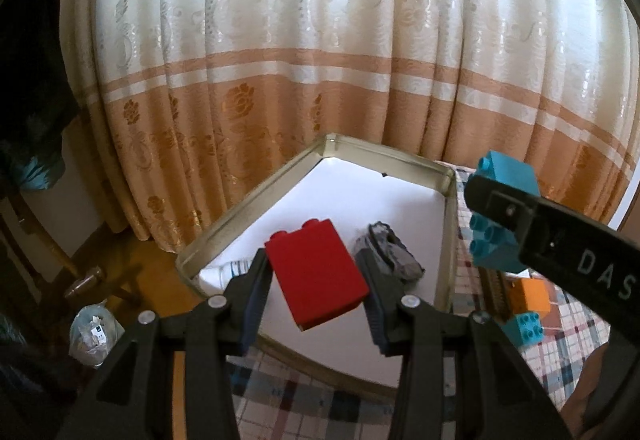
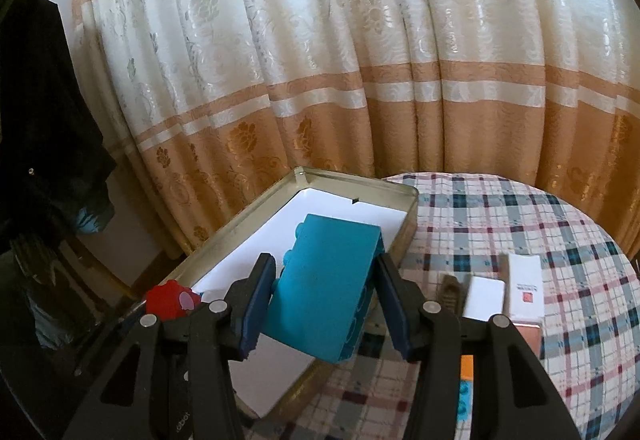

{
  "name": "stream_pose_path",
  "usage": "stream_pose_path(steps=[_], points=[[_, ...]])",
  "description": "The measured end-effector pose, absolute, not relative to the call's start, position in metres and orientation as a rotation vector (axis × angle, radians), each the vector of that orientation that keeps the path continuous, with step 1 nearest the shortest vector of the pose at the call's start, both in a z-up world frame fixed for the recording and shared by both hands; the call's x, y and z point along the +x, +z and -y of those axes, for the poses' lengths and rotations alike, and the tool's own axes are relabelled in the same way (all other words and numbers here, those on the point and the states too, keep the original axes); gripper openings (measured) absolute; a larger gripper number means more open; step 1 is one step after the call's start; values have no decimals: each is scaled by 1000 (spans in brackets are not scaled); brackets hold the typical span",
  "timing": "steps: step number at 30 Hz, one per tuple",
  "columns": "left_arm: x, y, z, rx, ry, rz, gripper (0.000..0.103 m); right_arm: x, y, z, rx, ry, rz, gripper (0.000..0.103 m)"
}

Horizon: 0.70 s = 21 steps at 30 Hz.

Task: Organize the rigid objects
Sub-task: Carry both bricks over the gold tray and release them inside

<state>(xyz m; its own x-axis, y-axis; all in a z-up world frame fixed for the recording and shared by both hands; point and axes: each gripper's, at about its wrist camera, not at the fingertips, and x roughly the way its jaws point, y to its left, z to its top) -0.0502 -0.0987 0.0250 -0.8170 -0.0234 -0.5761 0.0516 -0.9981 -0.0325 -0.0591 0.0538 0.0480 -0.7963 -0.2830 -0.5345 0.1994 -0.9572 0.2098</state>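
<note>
My left gripper (image 1: 314,274) is shut on a red building block (image 1: 316,276) and holds it above a metal tin (image 1: 224,224) with a white lining. My right gripper (image 2: 324,292) is shut on a large teal building block (image 2: 324,288), held over the tin's near right side (image 2: 404,236). In the left wrist view the right gripper's finger (image 1: 532,224) and the teal block (image 1: 500,207) show at the right. In the right wrist view the red block (image 2: 170,300) peeks out at lower left. A grey crumpled object (image 1: 394,252) and a white tube (image 1: 236,268) lie in the tin.
A round table with a plaid cloth (image 2: 520,224) holds the tin. An orange block (image 1: 528,296) and a small teal block (image 1: 524,330) lie on the cloth beside the tin. White boxes (image 2: 524,288) and a brown object (image 2: 450,292) sit to the right. A curtain (image 1: 320,59) hangs behind.
</note>
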Motion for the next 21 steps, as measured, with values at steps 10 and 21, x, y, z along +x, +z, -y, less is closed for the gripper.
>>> stream_pose_path(steps=[10, 21], points=[[-85, 18, 114, 1006, -2866, -93, 44, -111, 35, -47, 947, -2775, 208, 54], [-126, 13, 111, 1106, -2749, -5, 44, -166, 9, -45, 1141, -2714, 253, 54]])
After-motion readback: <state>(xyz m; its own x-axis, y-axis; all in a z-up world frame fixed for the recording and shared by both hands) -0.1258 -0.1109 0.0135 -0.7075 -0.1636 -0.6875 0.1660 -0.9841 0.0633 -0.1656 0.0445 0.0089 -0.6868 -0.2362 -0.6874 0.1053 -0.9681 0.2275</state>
